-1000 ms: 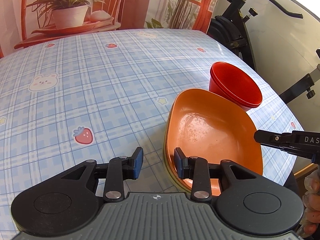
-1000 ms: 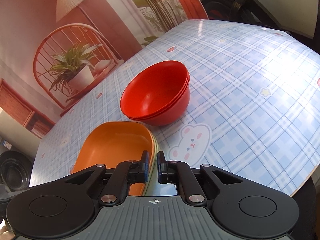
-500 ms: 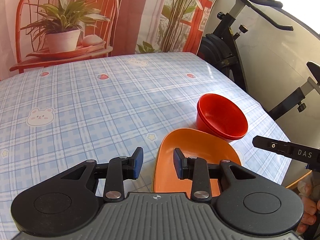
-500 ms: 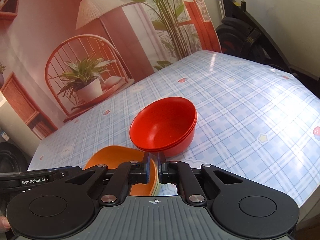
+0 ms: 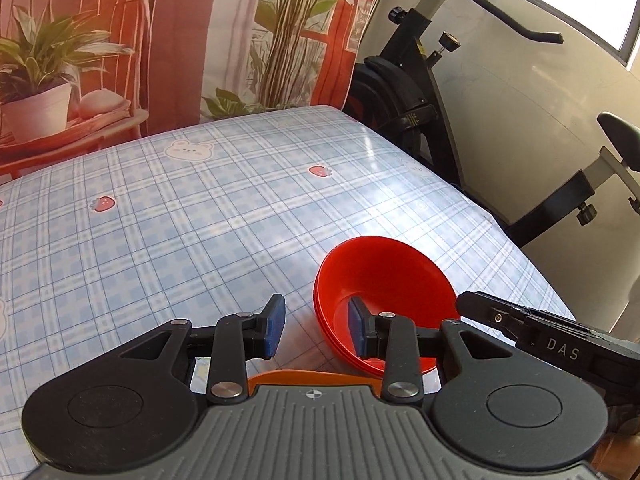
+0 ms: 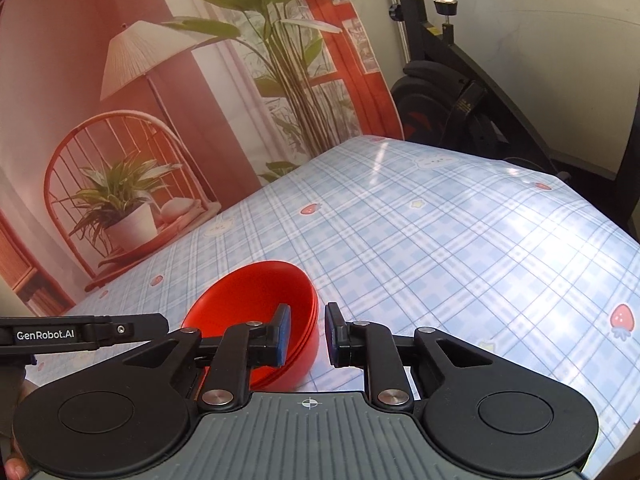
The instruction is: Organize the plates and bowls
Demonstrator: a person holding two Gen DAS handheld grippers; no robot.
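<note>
Two red bowls (image 5: 384,280) are counted, nested in one stack; a third rim may be there but cannot be told. One orange plate (image 5: 308,376) is seen, only its edge showing. Two grippers are counted: left gripper (image 5: 316,330), right gripper (image 6: 306,334). One exercise bike (image 5: 420,92) is noted.

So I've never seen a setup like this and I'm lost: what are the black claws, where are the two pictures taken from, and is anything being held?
They are hand-held grippers, one in each of a person's hands, each with a camera looking along its fingers. One picture is from the left gripper, the other from the right gripper. On the checked tablecloth stand stacked red bowls and an orange plate, mostly hidden. Both grippers are open and hold nothing; the right one's jaws have just been opening.
</note>
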